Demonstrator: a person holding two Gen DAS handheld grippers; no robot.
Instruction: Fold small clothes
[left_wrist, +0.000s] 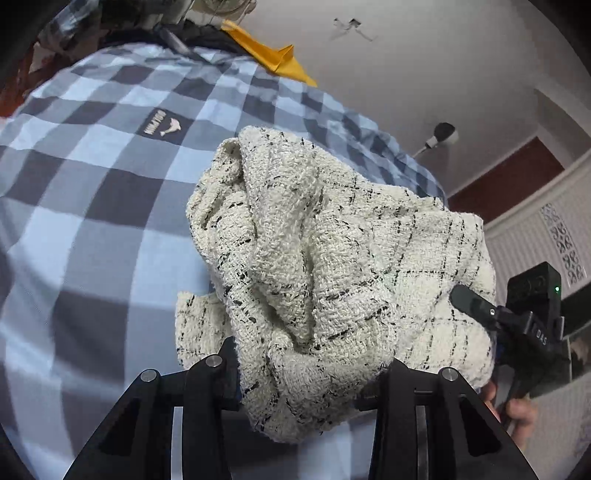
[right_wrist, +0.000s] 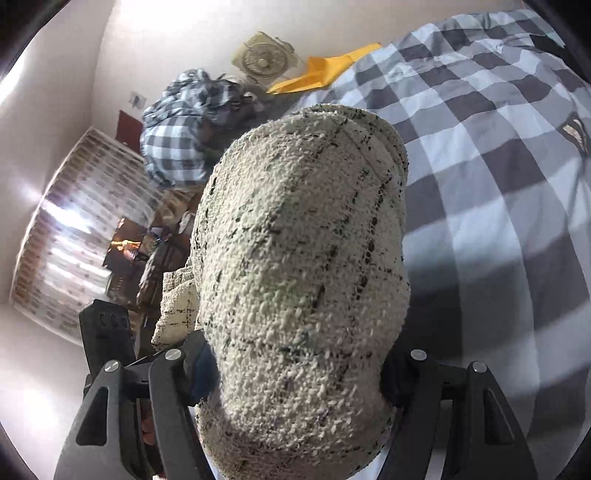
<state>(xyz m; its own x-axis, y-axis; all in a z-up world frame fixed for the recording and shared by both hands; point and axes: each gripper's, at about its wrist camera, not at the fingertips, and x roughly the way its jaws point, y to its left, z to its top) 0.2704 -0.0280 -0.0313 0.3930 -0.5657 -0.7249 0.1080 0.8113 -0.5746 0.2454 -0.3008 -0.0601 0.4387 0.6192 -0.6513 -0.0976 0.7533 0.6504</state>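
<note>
Where the left claw (left_wrist: 310, 373) fills the bottom of the left wrist view, its jaws are clamped on a bunched fold of the cream tweed garment (left_wrist: 325, 273), a nubbly cloth crossed by thin black lines. At the lower right of that view the right claw (left_wrist: 469, 299) bites the garment's far edge, the letters "DAS" legible on its black body, a hand (left_wrist: 517, 410) gripping its handle below.

From the right wrist view, the right claw (right_wrist: 295, 373) pinches a thick roll of the same cloth, which rises up the centre of the frame and hides much behind it.

Behind the garment spreads a blue-and-grey checked bedspread (left_wrist: 92, 192). It carries a small dark label (left_wrist: 164, 125) with a pale dolphin figure and a word printed upside down that looks like "DOLPHIN". Further back, at the upper middle of both views, lies a yellow cloth (left_wrist: 277, 59), and beyond it in the right wrist view a beige box fan (right_wrist: 264, 59) stands against the wall.
</note>
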